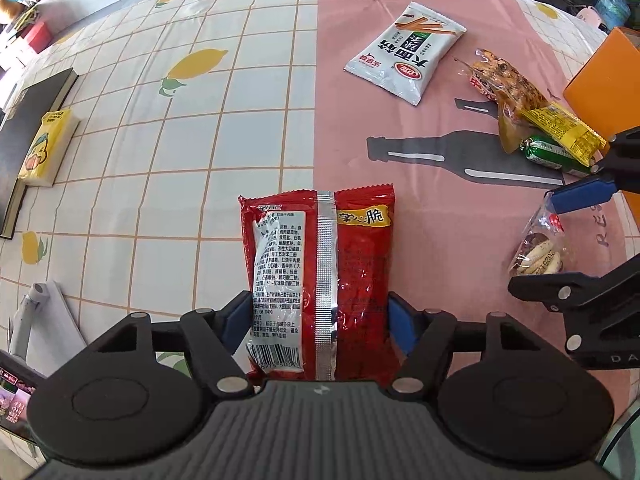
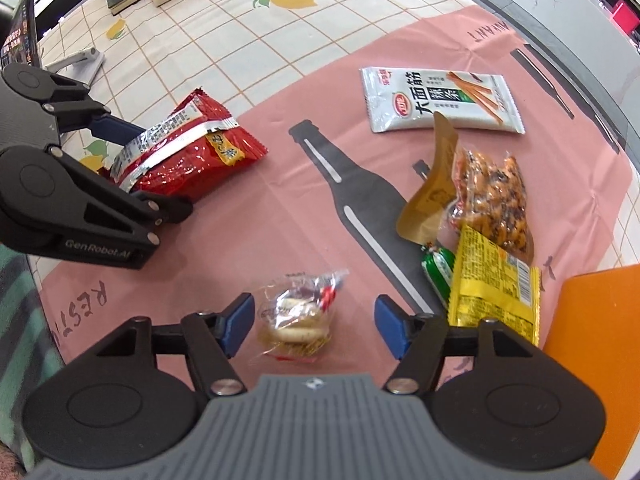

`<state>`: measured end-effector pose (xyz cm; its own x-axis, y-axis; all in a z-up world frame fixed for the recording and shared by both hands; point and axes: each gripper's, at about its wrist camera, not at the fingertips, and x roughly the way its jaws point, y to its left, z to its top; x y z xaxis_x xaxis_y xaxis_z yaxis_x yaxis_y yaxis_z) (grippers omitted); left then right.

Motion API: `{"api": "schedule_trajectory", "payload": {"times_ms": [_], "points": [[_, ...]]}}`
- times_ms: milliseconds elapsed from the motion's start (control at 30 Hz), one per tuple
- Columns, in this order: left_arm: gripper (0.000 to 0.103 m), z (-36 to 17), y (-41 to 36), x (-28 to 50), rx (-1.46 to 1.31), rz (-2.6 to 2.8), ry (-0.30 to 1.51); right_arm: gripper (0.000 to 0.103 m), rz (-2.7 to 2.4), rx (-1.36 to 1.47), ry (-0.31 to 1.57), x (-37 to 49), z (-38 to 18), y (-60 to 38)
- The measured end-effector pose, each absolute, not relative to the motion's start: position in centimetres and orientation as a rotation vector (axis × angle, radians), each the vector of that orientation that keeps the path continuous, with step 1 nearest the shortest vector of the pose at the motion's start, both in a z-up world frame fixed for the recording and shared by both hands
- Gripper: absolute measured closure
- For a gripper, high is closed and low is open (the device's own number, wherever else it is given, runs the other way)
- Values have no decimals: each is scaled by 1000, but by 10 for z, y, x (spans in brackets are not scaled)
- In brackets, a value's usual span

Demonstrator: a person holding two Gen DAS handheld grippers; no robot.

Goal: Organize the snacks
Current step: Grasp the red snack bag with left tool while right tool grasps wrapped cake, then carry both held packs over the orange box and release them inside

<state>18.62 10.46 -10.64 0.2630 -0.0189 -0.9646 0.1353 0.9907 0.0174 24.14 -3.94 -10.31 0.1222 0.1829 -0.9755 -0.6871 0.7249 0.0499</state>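
Snacks lie scattered on a pink tablecloth [image 2: 280, 208]. At left, the left gripper [image 1: 316, 320] clamps a red snack bag [image 1: 320, 280], its silver back seam and barcode facing up. At right, the right gripper [image 2: 314, 322] stands wide open around a clear cookie packet [image 2: 298, 316], neither blue pad touching it.

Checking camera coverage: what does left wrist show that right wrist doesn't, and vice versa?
Left wrist only: the red bag's printed back with its barcode, close up between the left claw's pads. Right wrist only: the cookie pack sitting untouched inside the open right claw, and the left claw from outside. Both: white pack, yellow pack, green pack, orange box, tissues.
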Motion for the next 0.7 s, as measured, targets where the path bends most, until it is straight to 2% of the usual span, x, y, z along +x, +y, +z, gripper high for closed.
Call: {"api": "schedule_trajectory", "payload": {"times_ms": [67, 233, 467, 500, 567, 700], "points": [[23, -106, 104, 186, 107, -110, 1300, 59, 673, -456, 1323, 242, -106, -37], [23, -106, 106, 186, 111, -118, 1298, 59, 656, -476, 1355, 239, -110, -31], [24, -106, 105, 186, 125, -130, 1303, 52, 604, -461, 1402, 237, -113, -42], [24, -106, 104, 186, 126, -132, 1305, 53, 598, -455, 1412, 237, -114, -44], [25, -105, 103, 185, 121, -144, 1311, 63, 587, -441, 1417, 236, -115, -49], [25, -101, 98, 180, 127, -153, 1308, 65, 578, -424, 1407, 234, -112, -57]]}}
